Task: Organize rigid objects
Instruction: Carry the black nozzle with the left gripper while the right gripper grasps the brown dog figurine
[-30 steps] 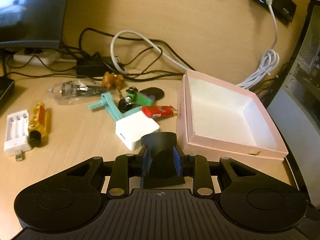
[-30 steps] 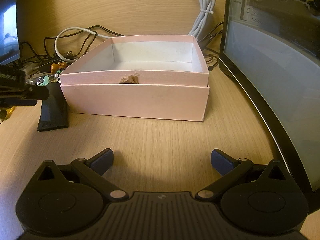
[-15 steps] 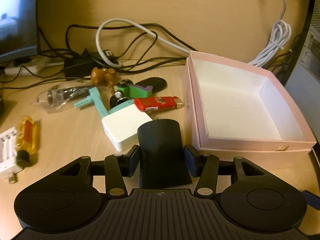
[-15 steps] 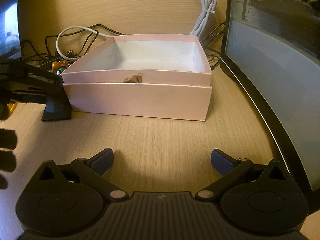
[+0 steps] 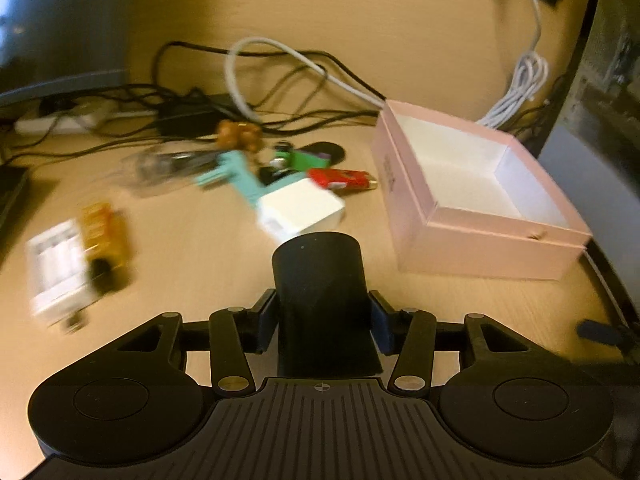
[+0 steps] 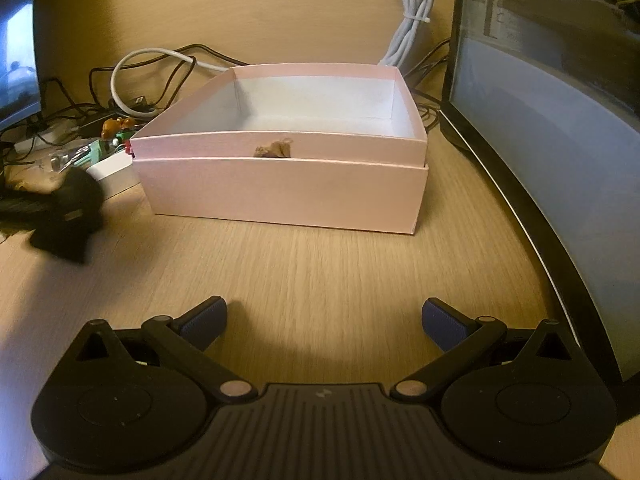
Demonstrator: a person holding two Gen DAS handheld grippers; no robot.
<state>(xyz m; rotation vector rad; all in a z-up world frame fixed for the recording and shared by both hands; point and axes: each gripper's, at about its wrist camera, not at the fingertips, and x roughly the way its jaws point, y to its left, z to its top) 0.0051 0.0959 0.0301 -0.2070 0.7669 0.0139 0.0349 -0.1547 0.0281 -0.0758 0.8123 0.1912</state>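
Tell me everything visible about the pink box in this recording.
The pink box is a shallow, square, cardboard-looking box sitting open and level on the wooden desk, white inside and seemingly empty. Its tray sits nested in a slightly wider pink base. A small brown tab marks the near rim. No tongs touch it.

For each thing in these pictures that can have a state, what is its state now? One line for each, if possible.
Pink box: open, no lid on it, nothing inside.
Black cone-shaped object: between the left gripper's pads, jaws closing on it.
Left gripper: gripping the black object.
Right gripper: open, nothing between its fingers.
White adapter: lying on the desk, outside the box.
Red lighter: lying flat on the desk.
White cable bundle: coiled and tied.
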